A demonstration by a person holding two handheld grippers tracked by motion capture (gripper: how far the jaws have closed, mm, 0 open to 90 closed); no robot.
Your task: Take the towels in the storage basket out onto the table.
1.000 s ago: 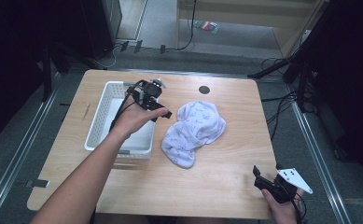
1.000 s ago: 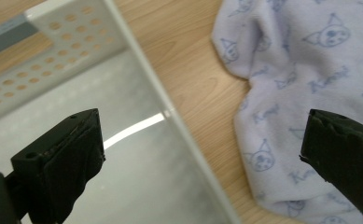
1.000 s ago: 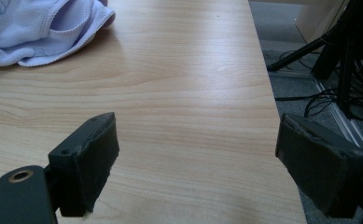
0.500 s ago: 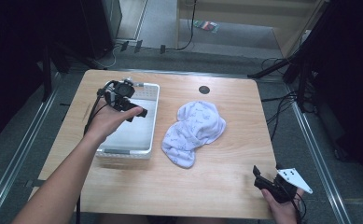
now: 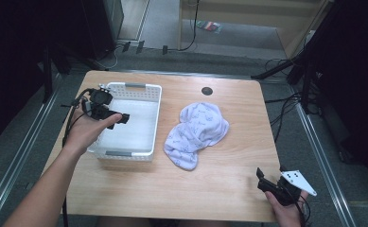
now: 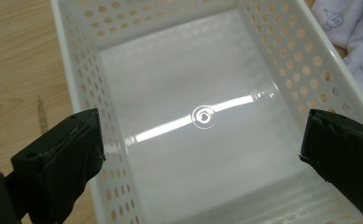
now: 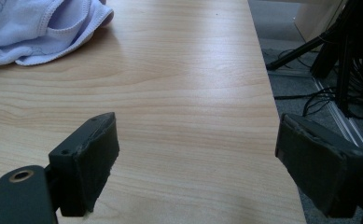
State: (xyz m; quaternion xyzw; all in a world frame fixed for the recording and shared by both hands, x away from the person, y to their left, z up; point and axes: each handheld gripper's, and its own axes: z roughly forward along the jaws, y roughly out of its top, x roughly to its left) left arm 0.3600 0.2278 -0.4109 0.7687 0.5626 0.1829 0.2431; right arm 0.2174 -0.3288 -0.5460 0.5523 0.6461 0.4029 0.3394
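left gripper (image 5: 107, 112) has shifted left to the white basket's (image 5: 154, 124) left rim, fingers spread, empty. pale cloth (image 5: 196, 132) lies just right of it. right gripper (image 5: 272, 185), fingers spread, sits at the surface's (image 5: 229, 187) near-right edge, bare wood around.

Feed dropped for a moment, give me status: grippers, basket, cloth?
Left gripper open over empty basket. Right gripper open, near table corner. Cloth beside basket, untouched. Nothing in the way.

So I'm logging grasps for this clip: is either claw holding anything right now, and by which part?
Nothing is held. The left claw is open above the empty white basket; the right claw is open over bare table.
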